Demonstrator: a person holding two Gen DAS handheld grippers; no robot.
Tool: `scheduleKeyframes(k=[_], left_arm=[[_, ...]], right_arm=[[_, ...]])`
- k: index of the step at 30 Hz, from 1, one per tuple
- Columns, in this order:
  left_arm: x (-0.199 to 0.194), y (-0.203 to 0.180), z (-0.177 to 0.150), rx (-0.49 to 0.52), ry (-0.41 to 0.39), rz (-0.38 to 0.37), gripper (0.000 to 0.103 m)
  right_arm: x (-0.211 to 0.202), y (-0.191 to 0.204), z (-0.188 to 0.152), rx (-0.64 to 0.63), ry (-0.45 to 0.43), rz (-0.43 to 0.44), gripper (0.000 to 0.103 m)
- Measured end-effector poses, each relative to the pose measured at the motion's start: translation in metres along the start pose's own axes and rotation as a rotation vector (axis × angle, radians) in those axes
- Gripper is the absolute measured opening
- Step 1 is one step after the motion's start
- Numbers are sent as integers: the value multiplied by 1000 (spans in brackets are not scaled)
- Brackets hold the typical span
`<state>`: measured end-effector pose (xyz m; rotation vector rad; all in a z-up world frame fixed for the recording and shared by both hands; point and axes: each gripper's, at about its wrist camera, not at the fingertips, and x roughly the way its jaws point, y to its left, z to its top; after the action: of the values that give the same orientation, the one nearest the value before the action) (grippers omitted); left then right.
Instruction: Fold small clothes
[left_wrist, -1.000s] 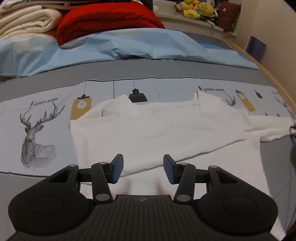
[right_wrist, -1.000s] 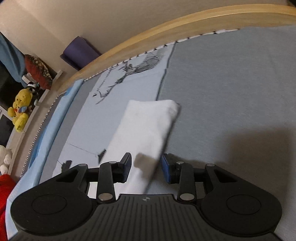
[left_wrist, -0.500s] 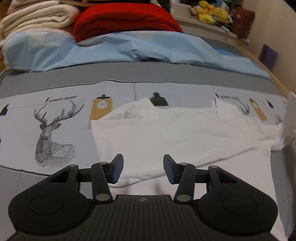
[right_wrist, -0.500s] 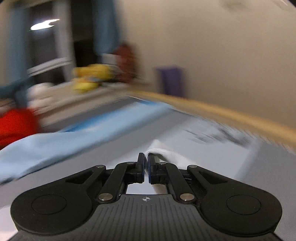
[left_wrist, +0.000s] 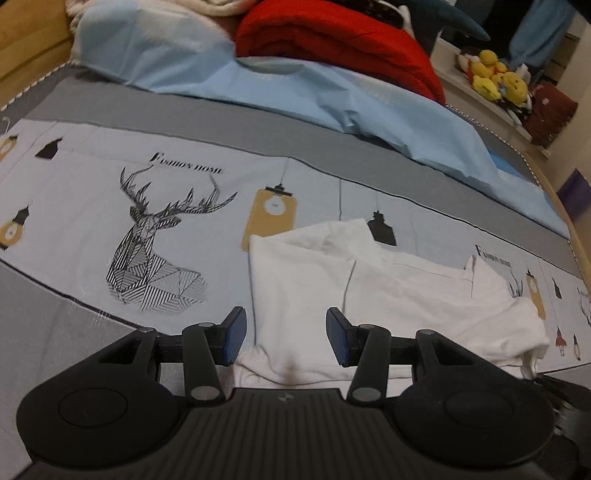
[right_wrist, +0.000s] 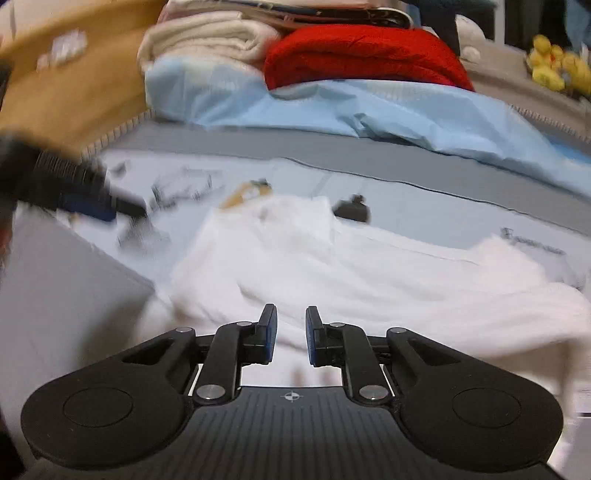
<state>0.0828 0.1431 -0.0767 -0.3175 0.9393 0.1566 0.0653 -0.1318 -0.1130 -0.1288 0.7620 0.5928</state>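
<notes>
A white shirt (left_wrist: 369, 295) lies spread and partly folded on the printed bed sheet (left_wrist: 110, 206). My left gripper (left_wrist: 284, 336) is open and empty, low over the shirt's near left corner. In the right wrist view the shirt (right_wrist: 369, 266) fills the middle, blurred. My right gripper (right_wrist: 291, 332) is partly open with a narrow gap and holds nothing, just above the shirt's near edge. The left gripper (right_wrist: 74, 192) shows as a dark blur at the left of that view.
A light blue quilt (left_wrist: 295, 92), a red blanket (left_wrist: 332, 33) and cream blankets (right_wrist: 210, 40) are piled at the head of the bed. Yellow plush toys (left_wrist: 495, 74) sit on a shelf at the right. A wooden bed frame (right_wrist: 74, 81) runs along the left.
My right gripper, shut on the shirt's sleeve half a second ago, swung it over the shirt and has opened, letting go. My left gripper moved left toward the shirt's left edge, still open.
</notes>
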Motion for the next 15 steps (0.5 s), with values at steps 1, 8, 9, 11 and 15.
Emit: scheduleKeyframes(k=[1, 8, 9, 11, 15], left_arm=[[1, 2, 1, -11, 3, -9, 53], [30, -12, -3, -61, 61, -112, 53], [39, -18, -4, -66, 81, -130, 53], [54, -28, -5, -66, 92, -153, 53], [86, -49, -8, -40, 106, -132, 53]], right_arm=[[-13, -7, 0, 1, -5, -11, 18], [-92, -118, 1, 322, -141, -225, 34], [-96, -136, -5, 382, -153, -281, 34], [-96, -168, -16, 511, -134, -385, 37], [-93, -219, -27, 632, -121, -378, 36]])
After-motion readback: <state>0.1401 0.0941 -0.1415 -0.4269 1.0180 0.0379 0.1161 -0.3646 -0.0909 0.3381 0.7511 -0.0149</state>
